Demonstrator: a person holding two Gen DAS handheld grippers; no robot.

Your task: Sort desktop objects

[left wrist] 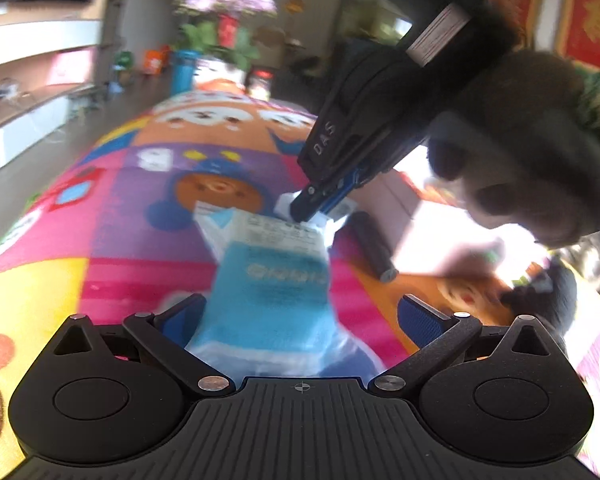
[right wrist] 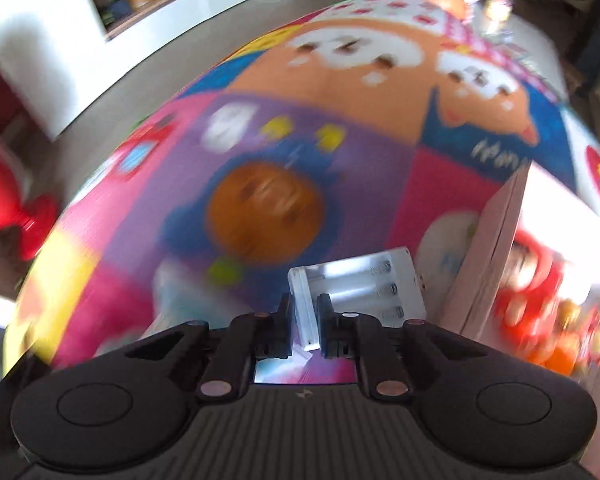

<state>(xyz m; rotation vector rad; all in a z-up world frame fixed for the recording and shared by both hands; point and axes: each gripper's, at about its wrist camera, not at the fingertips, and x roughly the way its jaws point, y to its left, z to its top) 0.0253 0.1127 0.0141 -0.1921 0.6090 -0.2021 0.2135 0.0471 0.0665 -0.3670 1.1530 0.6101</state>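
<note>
Two ribbed black fingers (right wrist: 286, 320) around a slim, white, rectangular case (right wrist: 364, 292).

The letters "DAS" stand in white on the black right gripper (left wrist: 306, 210). The other words are too blurry to read.

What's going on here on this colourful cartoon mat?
A person is sorting small items on the cartoon-print mat with two handheld tools. The right tool is shut on the edge of a white plastic battery case, beside a pale open box. The left tool is open, its fingers either side of a blue-and-white plastic packet. A dark cylinder lies nearby.
</note>
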